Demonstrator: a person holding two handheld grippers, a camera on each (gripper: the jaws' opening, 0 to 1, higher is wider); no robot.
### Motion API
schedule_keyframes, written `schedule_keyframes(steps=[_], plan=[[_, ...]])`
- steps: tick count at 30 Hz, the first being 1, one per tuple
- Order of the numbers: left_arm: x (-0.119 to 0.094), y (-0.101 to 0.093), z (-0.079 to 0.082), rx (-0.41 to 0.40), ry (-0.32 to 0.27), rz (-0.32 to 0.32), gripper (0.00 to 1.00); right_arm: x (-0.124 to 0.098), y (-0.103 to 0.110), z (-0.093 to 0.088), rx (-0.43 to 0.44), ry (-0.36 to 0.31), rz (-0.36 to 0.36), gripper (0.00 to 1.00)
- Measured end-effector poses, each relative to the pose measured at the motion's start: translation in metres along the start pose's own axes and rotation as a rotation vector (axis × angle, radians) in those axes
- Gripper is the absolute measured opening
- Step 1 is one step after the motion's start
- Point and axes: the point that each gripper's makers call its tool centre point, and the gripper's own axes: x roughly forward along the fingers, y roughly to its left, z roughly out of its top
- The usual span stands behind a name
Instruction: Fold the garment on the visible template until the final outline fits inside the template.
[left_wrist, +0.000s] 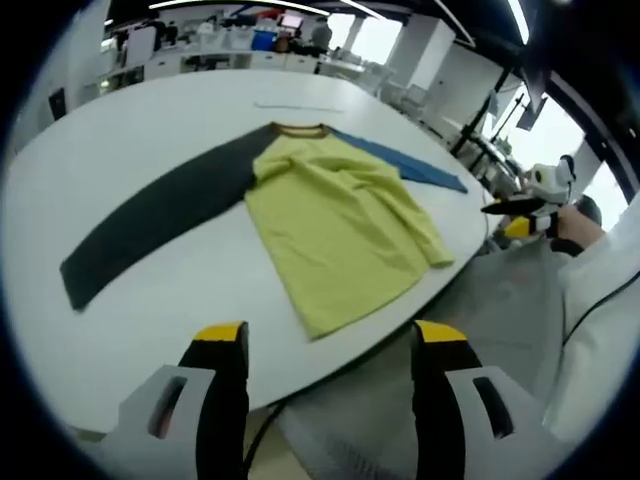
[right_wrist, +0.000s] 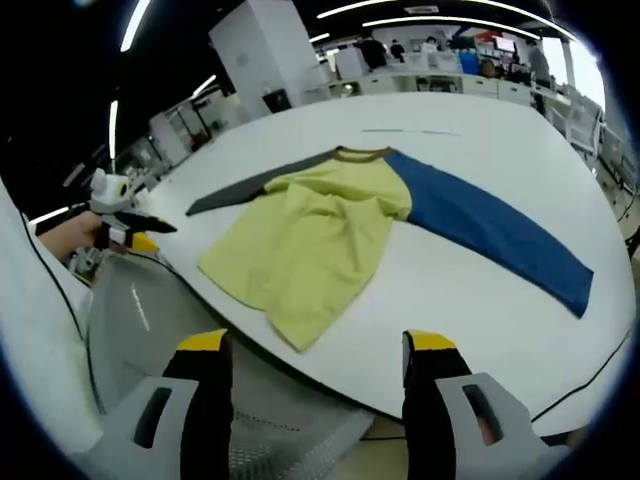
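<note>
Soft yellow shirt (left_wrist: 335, 225), wrinkled, laid on smooth white table (left_wrist: 150, 130); sleeves at 9 and 2 o'clock. Left gripper (left_wrist: 330, 345) and right gripper (right_wrist: 318, 355) spread, empty; template possibly unseen.

We find no legible text, label, brand, number or sign in either gripper view: the shirt (left_wrist: 335, 225) carries no visible print, and the boxes and screens on the far shelving (left_wrist: 255, 35) are too small and blurred to read.
</note>
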Motion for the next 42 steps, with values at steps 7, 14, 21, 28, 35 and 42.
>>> schedule_keyframes(steps=[7, 14, 21, 28, 35, 42], plan=[[0.012, 0.002, -0.006, -0.003, 0.022, -0.007, 0.53, 0.008, 0.002, -0.002, -0.012, 0.019, 0.011, 0.64], [0.022, 0.005, -0.007, 0.002, 0.039, -0.005, 0.48, 0.017, 0.003, -0.006, -0.035, 0.047, 0.02, 0.61], [0.032, 0.005, -0.012, 0.024, 0.069, -0.005, 0.43, 0.026, 0.002, -0.014, -0.066, 0.087, 0.022, 0.54], [0.038, 0.002, -0.014, 0.034, 0.083, -0.014, 0.37, 0.035, 0.008, -0.018, -0.105, 0.114, 0.042, 0.44], [0.043, 0.004, -0.018, 0.039, 0.101, -0.006, 0.34, 0.043, 0.016, -0.026, -0.146, 0.157, 0.073, 0.36], [0.049, 0.01, -0.024, 0.053, 0.129, 0.004, 0.32, 0.052, 0.021, -0.027, -0.18, 0.179, 0.098, 0.27]])
